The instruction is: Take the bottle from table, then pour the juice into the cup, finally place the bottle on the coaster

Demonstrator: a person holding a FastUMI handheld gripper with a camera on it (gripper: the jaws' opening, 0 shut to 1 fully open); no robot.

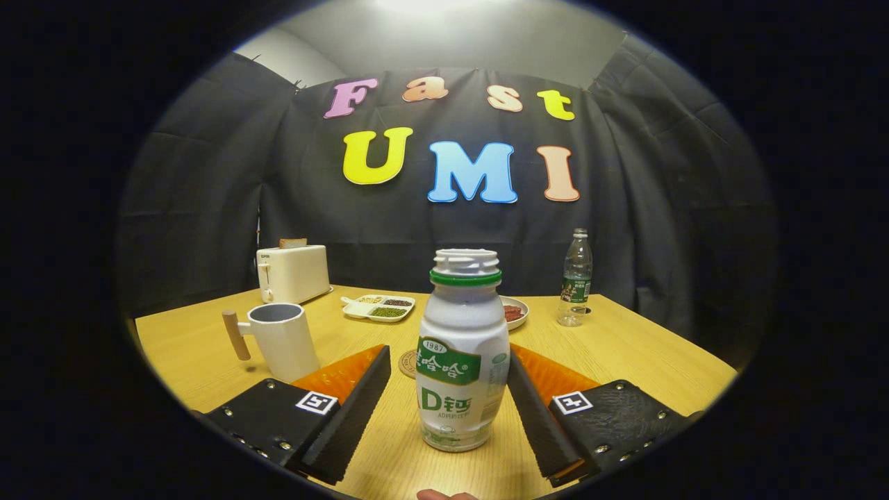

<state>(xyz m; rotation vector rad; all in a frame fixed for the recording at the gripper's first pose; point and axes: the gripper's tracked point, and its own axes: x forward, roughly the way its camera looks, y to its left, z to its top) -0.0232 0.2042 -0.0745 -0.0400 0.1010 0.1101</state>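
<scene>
The gripper (448, 410) stands wide around the upright juice bottle (463, 361), right finger seemingly touching; it should close squarely mid-label.

On the far left of the wooden worktop (625, 354): a cream toaster (292, 273) with a slice of bread (292, 243) in its slot. To its right, a white divided tray (378, 307) with beans or grains in the compartments. Further right, a small plate (514, 312) with something dark red, partly hidden. At the far right, a clear water bottle (576, 278), upright, nearly empty.
</scene>
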